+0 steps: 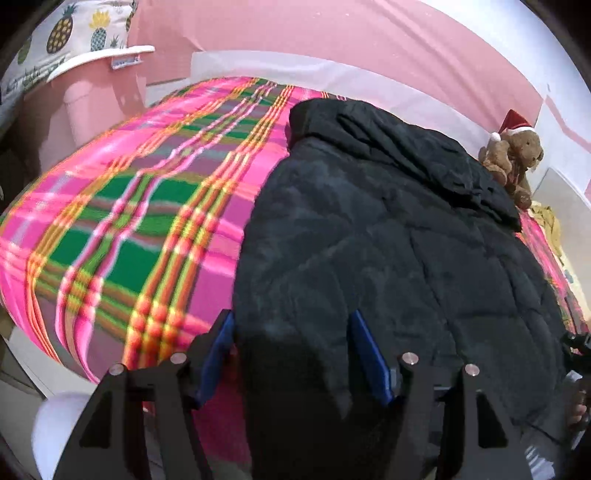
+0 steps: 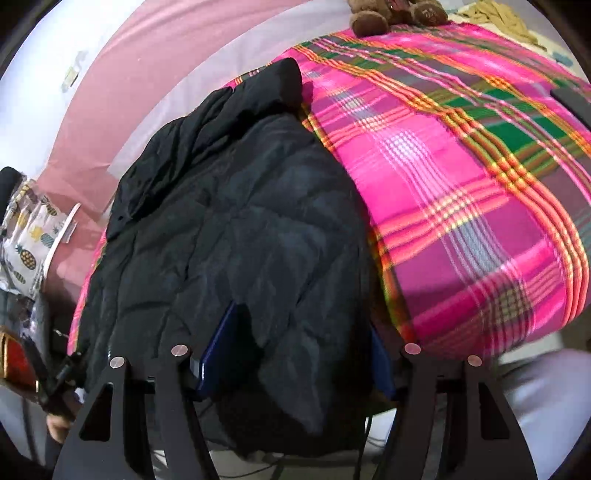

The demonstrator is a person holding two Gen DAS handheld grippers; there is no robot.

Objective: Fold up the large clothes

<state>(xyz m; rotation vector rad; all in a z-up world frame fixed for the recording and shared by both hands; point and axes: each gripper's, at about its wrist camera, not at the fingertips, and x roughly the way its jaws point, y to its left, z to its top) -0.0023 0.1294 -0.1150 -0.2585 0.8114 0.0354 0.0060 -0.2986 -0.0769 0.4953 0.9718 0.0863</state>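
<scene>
A black quilted jacket (image 1: 388, 236) lies on a bed covered with a pink and green plaid blanket (image 1: 122, 206). Its hood points toward the far wall. My left gripper (image 1: 291, 325) is at the jacket's near left hem, its blue-padded jaws apart with a fold of black fabric bulging between them. In the right wrist view the same jacket (image 2: 229, 236) fills the left half over the plaid blanket (image 2: 461, 192). My right gripper (image 2: 299, 332) is at the near right hem, jaws also apart around bunched fabric. Whether either grips the cloth is unclear.
A brown teddy bear with a Santa hat (image 1: 517, 155) sits at the bed's far right corner, beside yellowish cloth (image 1: 546, 221). A pink wall (image 1: 332, 33) runs behind the bed. A pineapple-print cushion (image 1: 66, 33) sits at far left. The bear's feet (image 2: 369, 18) show in the right wrist view.
</scene>
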